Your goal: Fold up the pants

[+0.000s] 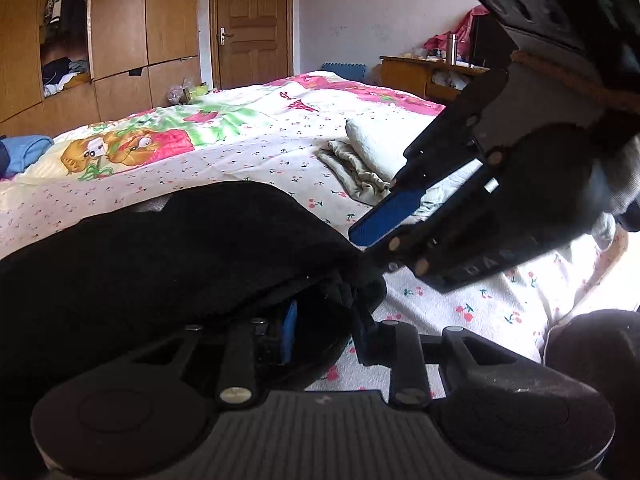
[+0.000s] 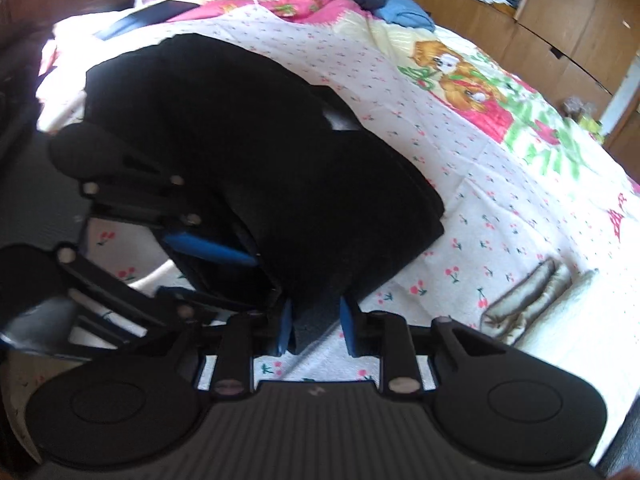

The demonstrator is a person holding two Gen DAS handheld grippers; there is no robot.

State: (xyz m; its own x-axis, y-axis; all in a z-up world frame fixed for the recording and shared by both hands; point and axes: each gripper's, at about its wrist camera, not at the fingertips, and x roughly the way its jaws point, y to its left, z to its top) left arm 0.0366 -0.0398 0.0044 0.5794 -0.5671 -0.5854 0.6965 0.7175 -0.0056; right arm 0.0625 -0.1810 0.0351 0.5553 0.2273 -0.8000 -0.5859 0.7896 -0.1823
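Observation:
The black pants lie folded in a thick bundle on the cherry-print bed sheet. In the left wrist view the pants drape over my left gripper, and its left blue pad sits under the cloth; the jaws stand apart around the pants' edge. My right gripper is open, its blue pads either side of the bundle's near corner. It shows in the left wrist view, jaws apart, tips at the pants' right end. The left gripper shows in the right wrist view, tucked under the bundle.
A folded beige cloth and a white folded item lie on the bed to the right of the pants. Blue clothes and pillows sit at the head end. A wardrobe, door and dresser line the walls.

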